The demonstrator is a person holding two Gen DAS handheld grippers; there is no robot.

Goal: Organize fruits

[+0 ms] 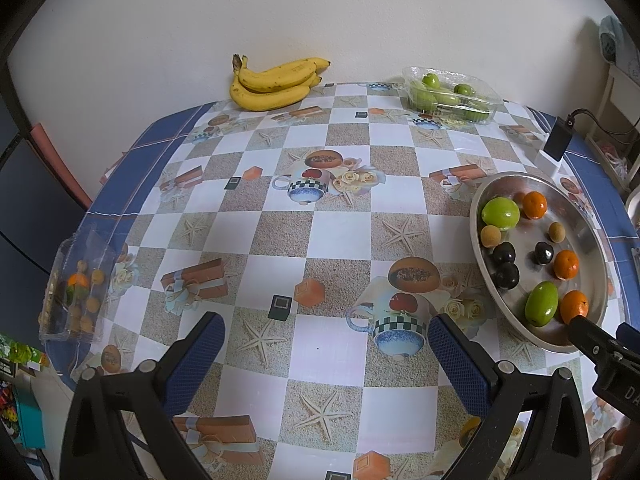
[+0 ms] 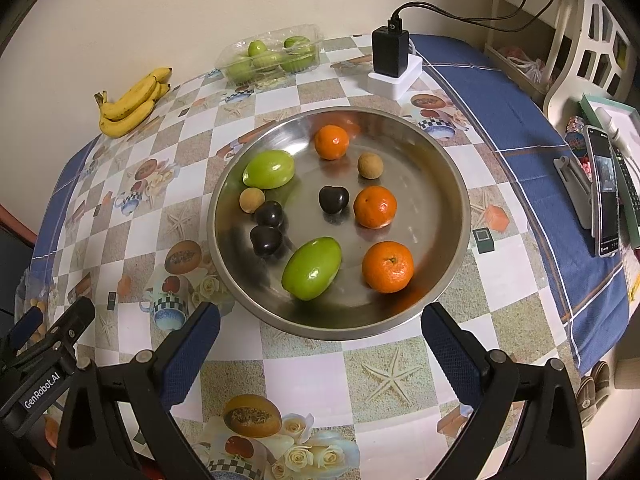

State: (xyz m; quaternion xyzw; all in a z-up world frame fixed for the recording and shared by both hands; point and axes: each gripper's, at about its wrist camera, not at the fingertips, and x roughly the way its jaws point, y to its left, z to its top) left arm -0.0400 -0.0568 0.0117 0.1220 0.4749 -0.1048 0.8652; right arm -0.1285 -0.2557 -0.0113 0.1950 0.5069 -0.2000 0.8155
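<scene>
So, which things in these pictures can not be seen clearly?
- Clear box, left wrist view: sits at the warped edge; its small fruits are blurred by the plastic.
- Phone, right wrist view: screen too small to read.
- Green fruit tub: the plastic hides the count.

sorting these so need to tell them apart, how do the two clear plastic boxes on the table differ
The far clear box by the wall holds green fruits; the near clear box at the table's left edge holds small tan fruits and one orange one. The far box lies level on the table, while the near box hangs tilted over the edge. The far box looks well filled, the near one sparser. Both are transparent and lie outside the metal bowl.
</scene>
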